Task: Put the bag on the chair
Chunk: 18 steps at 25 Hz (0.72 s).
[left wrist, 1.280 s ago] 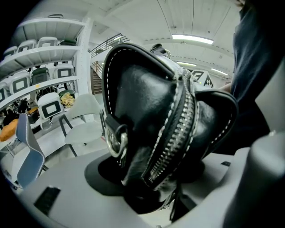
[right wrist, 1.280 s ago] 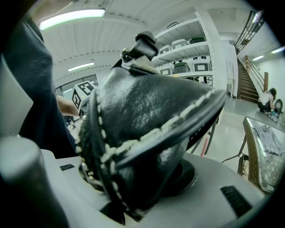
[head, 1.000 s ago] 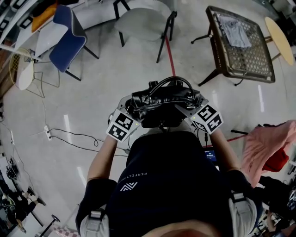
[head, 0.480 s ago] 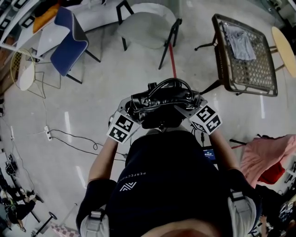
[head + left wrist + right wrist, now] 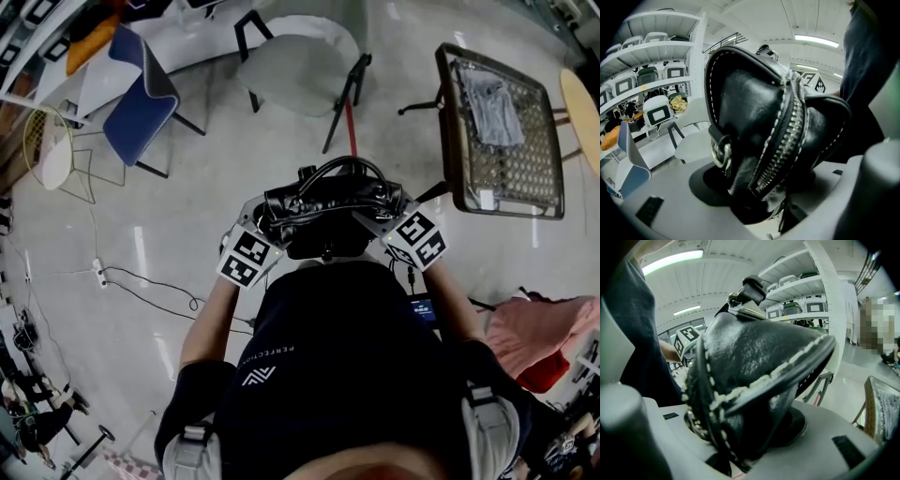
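Note:
A black leather bag [image 5: 326,206] with white stitching, a zipper and looped handles hangs in front of the person's chest. My left gripper [image 5: 272,217] is shut on the bag's left end [image 5: 759,154], and my right gripper [image 5: 380,214] is shut on its right end [image 5: 750,394]. The bag fills both gripper views, so the fingertips are hidden behind the leather. A grey chair [image 5: 300,61] with black legs stands ahead on the floor, and it also shows in the left gripper view as a pale chair [image 5: 693,140].
A blue chair [image 5: 141,98] stands at the left, beside a wire-frame chair [image 5: 52,141]. A wicker table [image 5: 502,122] holding a grey cloth is at the right, with pink fabric [image 5: 544,328] below it. A cable and power strip [image 5: 98,274] lie on the floor. Shelves of chairs [image 5: 651,79] line the wall.
The floor scene has shifted in the head view: the grey chair, blue chair and wicker table sit lower in the picture than before. Both grippers keep the same hold on the bag.

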Each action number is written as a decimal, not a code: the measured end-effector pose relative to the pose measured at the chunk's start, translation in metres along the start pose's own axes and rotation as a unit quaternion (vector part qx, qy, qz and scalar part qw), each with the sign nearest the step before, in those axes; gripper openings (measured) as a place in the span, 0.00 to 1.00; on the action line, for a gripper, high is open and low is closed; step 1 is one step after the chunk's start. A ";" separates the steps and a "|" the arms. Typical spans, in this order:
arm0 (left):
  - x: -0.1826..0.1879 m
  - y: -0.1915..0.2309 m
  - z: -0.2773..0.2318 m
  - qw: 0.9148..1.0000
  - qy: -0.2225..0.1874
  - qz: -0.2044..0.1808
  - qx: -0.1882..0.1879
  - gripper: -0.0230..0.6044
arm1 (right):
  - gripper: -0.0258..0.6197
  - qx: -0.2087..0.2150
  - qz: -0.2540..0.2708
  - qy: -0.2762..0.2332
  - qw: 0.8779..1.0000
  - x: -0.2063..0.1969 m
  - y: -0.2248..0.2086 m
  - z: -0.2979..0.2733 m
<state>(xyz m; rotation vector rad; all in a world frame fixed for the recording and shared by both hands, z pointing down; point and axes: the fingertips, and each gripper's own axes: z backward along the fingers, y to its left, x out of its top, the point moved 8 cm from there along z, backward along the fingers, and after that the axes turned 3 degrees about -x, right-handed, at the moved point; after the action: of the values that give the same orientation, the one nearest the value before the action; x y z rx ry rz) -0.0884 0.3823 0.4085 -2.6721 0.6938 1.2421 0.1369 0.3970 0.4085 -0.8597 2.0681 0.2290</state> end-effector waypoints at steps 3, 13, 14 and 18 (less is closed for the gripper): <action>0.010 0.013 -0.010 1.000 0.000 0.003 0.004 0.52 | 0.34 0.004 0.003 0.000 1.000 0.007 -0.019 -0.005; 0.046 0.057 -0.046 1.000 0.002 -0.001 0.024 0.52 | 0.34 0.005 0.009 -0.011 1.000 0.027 -0.085 -0.021; 0.049 0.062 -0.050 1.000 0.001 -0.001 0.027 0.52 | 0.34 0.005 0.011 -0.013 1.000 0.029 -0.092 -0.022; 0.060 0.078 -0.058 0.999 0.000 -0.008 0.035 0.52 | 0.34 0.000 0.017 -0.019 1.000 0.038 -0.110 -0.029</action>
<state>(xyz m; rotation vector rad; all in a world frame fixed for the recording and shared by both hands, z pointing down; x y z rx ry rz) -0.0497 0.2754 0.4089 -2.6157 0.7007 1.1926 0.1745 0.2833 0.4126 -0.8146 2.0478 0.2618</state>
